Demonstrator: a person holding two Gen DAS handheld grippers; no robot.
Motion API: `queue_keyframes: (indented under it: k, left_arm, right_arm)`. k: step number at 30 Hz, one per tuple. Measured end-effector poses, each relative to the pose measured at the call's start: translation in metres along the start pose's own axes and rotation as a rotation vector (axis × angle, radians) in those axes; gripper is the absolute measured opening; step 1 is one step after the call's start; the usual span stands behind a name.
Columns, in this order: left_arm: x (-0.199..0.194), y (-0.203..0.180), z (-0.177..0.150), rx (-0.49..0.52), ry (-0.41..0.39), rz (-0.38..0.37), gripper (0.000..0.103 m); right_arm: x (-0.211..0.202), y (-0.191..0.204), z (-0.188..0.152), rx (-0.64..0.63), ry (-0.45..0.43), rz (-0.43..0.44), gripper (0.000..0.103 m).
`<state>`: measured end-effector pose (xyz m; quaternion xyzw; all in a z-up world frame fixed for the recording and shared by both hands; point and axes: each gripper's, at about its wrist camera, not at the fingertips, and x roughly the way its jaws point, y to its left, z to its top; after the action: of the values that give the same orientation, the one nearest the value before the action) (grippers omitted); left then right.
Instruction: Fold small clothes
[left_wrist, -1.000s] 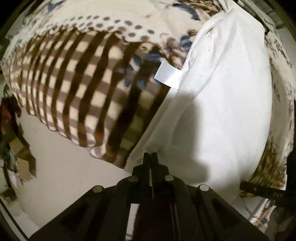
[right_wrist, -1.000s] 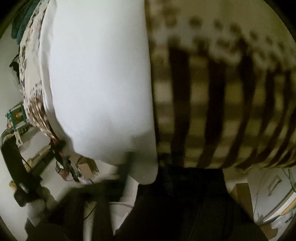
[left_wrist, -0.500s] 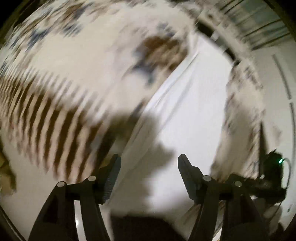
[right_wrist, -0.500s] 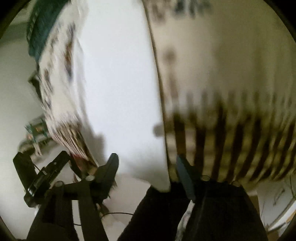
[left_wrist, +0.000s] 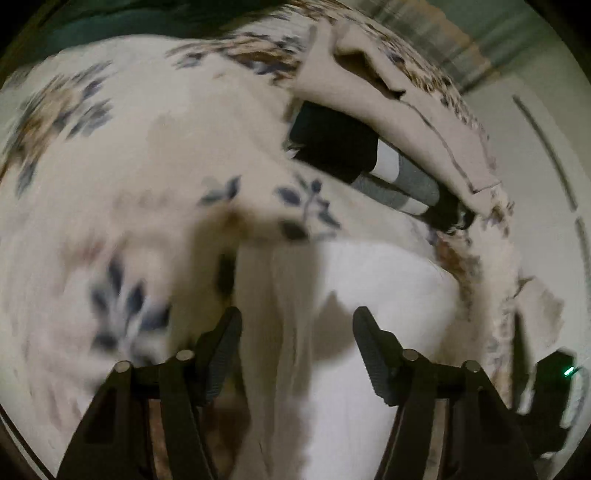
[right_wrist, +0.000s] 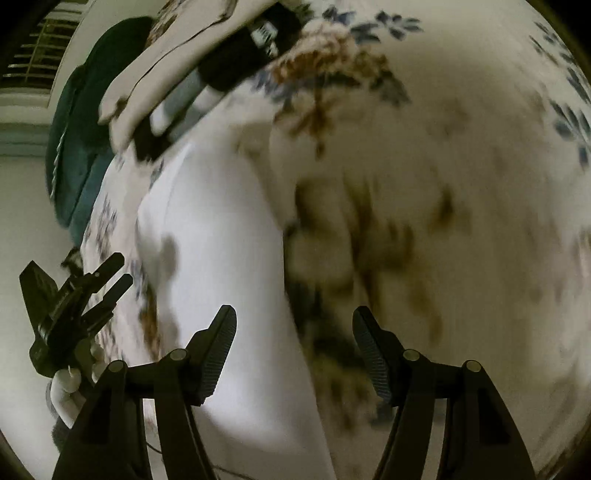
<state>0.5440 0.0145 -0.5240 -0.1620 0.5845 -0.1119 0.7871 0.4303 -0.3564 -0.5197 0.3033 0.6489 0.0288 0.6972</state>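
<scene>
left gripper (left_wrist: 297, 345): matte black, two wedge fingers with finely ribbed inner pads (left_wrist: 221, 350)
left linkage: black angular arms, round silver pivot pins
right gripper (right_wrist: 294, 345): same black build, ribbed pads (right_wrist: 219, 350), silver pins
left gripper in right view (right_wrist: 74, 295): black body
hand (right_wrist: 68, 391): pale, under that body, details blurred
</scene>
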Motion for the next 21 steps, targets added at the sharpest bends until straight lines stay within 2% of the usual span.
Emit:
queue_keyframes:
  k: [1,2,4,7,12,13,15,16,17,18,19,21]
  left_arm:
    - [0.005,-0.004,0.002,0.035,0.006,0.003,0.003]
    - [0.011,-0.006,0.007,0.053,0.017,0.012,0.001]
    - [0.006,-0.003,0.01,0.062,-0.014,0.001,0.0]
    - [-0.007,0.013,0.009,0.021,-0.04,-0.031,0.0]
    - [0.017,0.038,0.014,-0.059,0.012,-0.039,0.001]
    - [0.021,0.042,0.016,-0.077,0.036,-0.059,0.003]
    - [0.019,0.051,0.018,-0.129,0.063,-0.145,0.009]
    - [0.013,0.057,0.017,-0.149,0.052,-0.174,0.024]
    - [0.007,0.063,0.015,-0.168,0.033,-0.199,0.047]
    - [0.004,0.068,0.013,-0.191,0.017,-0.228,0.056]
    - [0.004,0.074,0.012,-0.218,0.016,-0.262,0.062]
    - [0.019,0.079,0.011,-0.243,0.067,-0.309,0.062]
  right_arm:
    - [0.002,-0.001,0.013,0.01,-0.002,0.001,0.067]
    - [0.007,0.0,0.026,0.021,-0.005,-0.001,0.067]
    - [0.022,0.013,0.038,0.035,-0.014,-0.012,0.067]
    - [0.036,0.02,0.05,0.043,-0.018,-0.029,0.067]
    - [0.049,0.025,0.062,0.034,-0.016,-0.041,0.067]
    - [0.051,0.027,0.064,0.027,-0.016,-0.035,0.067]
    - [0.055,0.033,0.068,0.013,-0.015,-0.014,0.067]
    - [0.057,0.038,0.072,-0.001,-0.015,0.004,0.067]
    - [0.058,0.044,0.076,-0.018,-0.013,0.02,0.067]
    - [0.057,0.047,0.077,-0.03,-0.013,0.029,0.067]
    - [0.054,0.052,0.08,-0.051,-0.019,0.057,0.067]
    - [0.052,0.057,0.082,-0.076,-0.021,0.112,0.071]
